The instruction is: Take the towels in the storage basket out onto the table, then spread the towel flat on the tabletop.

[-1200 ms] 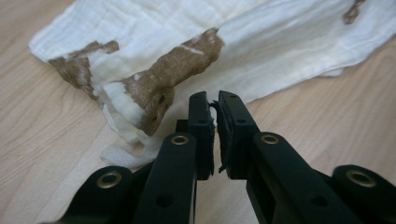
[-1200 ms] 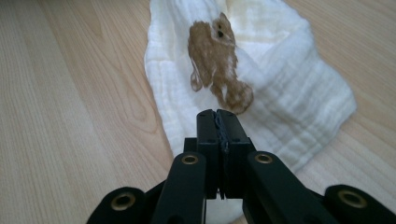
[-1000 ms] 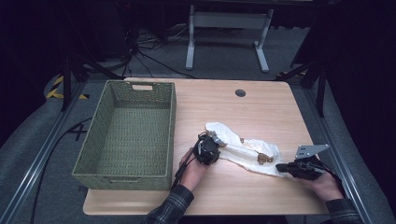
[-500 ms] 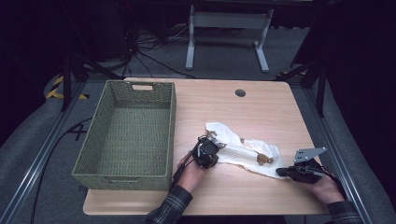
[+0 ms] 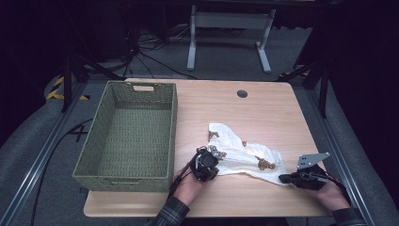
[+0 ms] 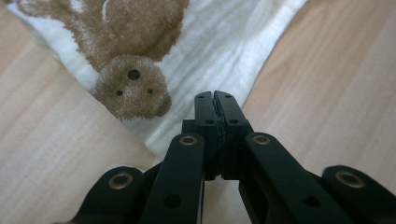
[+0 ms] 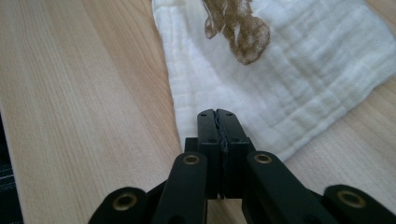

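Observation:
A white cloth (image 5: pixel 244 150) printed with brown bears lies crumpled on the wooden table (image 5: pixel 263 108), right of centre near the front edge. My left gripper (image 5: pixel 214 153) is at the cloth's left corner. In the left gripper view its jaws (image 6: pixel 215 95) are pressed together, with the corner of the cloth (image 6: pixel 224 46) running in under them beside a bear's head. My right gripper (image 5: pixel 282 178) is at the cloth's right corner. In the right gripper view its jaws (image 7: pixel 217 113) are likewise together on the corner of the cloth (image 7: pixel 289 70).
A green woven basket (image 5: pixel 174 136) stands on the left half of the table, its right wall close to my left hand. A round cable hole (image 5: pixel 242 93) sits near the far edge. Metal stand legs (image 5: pixel 226 28) and cables lie on the floor beyond.
My left gripper has slid toward the table's near edge, and the cloth's left corner has come with it. The right gripper has stayed put.

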Motion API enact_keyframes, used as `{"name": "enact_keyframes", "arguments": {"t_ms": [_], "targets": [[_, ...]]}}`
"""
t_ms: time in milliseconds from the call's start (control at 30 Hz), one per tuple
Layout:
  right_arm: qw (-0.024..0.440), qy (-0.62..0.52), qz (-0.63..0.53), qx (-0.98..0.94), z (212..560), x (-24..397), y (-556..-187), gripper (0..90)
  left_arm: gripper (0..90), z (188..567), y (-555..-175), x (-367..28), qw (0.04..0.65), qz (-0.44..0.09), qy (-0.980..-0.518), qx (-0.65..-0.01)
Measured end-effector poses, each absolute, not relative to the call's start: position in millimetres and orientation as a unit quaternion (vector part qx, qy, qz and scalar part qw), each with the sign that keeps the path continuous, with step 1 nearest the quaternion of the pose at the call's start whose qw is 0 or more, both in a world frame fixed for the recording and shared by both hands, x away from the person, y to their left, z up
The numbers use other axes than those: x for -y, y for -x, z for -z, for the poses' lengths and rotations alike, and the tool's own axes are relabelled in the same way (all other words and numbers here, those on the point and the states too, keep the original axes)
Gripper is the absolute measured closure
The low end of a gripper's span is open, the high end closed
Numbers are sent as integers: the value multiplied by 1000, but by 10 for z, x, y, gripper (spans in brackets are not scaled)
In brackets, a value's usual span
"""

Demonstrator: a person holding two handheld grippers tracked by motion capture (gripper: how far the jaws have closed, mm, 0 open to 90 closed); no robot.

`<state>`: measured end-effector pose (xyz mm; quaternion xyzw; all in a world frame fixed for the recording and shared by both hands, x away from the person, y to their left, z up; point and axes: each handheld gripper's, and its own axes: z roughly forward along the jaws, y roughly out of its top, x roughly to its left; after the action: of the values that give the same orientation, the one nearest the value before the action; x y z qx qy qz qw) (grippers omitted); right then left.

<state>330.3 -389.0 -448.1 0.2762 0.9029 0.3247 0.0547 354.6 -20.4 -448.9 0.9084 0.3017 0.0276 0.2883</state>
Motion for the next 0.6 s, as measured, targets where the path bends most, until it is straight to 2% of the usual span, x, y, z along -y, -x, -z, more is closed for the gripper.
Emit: {"name": "enact_keyframes", "arguments": {"t_ms": [600], "targets": [[39, -264, -328, -906, 4489, 3831, -3110, 896, 890, 4495, -3232, 13, 287, 13, -916, -281]]}}
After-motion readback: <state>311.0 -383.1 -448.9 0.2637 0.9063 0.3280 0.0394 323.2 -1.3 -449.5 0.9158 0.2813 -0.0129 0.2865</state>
